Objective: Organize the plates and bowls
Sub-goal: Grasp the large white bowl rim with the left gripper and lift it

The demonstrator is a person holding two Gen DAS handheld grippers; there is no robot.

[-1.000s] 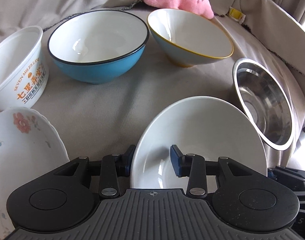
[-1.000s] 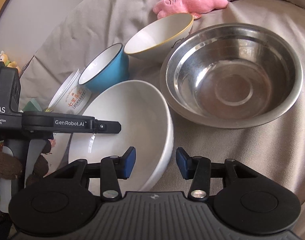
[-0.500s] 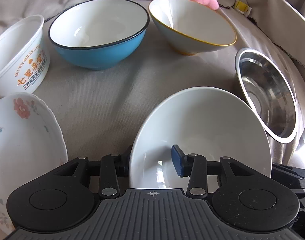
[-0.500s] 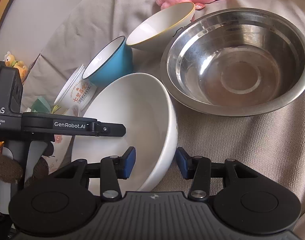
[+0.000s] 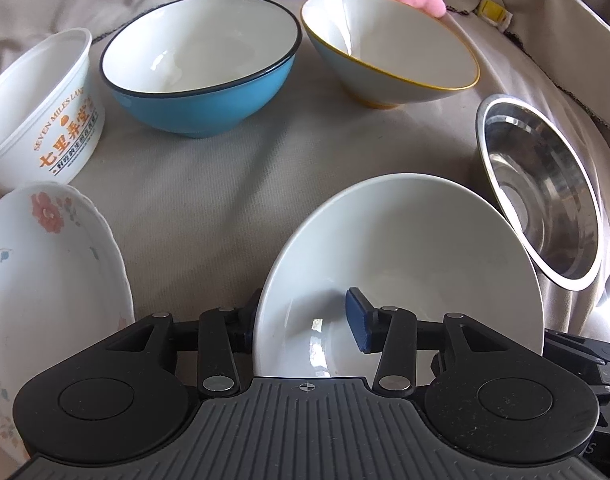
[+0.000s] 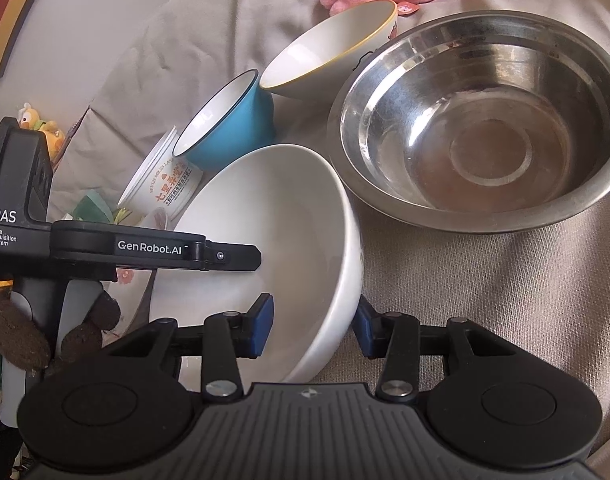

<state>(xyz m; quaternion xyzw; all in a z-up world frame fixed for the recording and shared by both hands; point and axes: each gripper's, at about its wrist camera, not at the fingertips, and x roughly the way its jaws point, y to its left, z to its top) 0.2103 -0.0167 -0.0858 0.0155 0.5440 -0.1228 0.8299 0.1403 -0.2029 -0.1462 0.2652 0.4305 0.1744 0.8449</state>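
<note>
A plain white ceramic bowl (image 5: 405, 264) is tilted on a beige cloth-covered surface (image 5: 209, 184), straddled at its rim by both grippers. The left gripper (image 5: 305, 320) is opening, its pads apart from the rim between them. The right gripper (image 6: 313, 326) is closing around the opposite rim, with gaps visible at both pads. A stainless steel bowl (image 6: 481, 120) sits just beside it. A blue bowl with a black rim (image 5: 201, 68) and a white bowl with a gold rim (image 5: 389, 48) are set behind.
</note>
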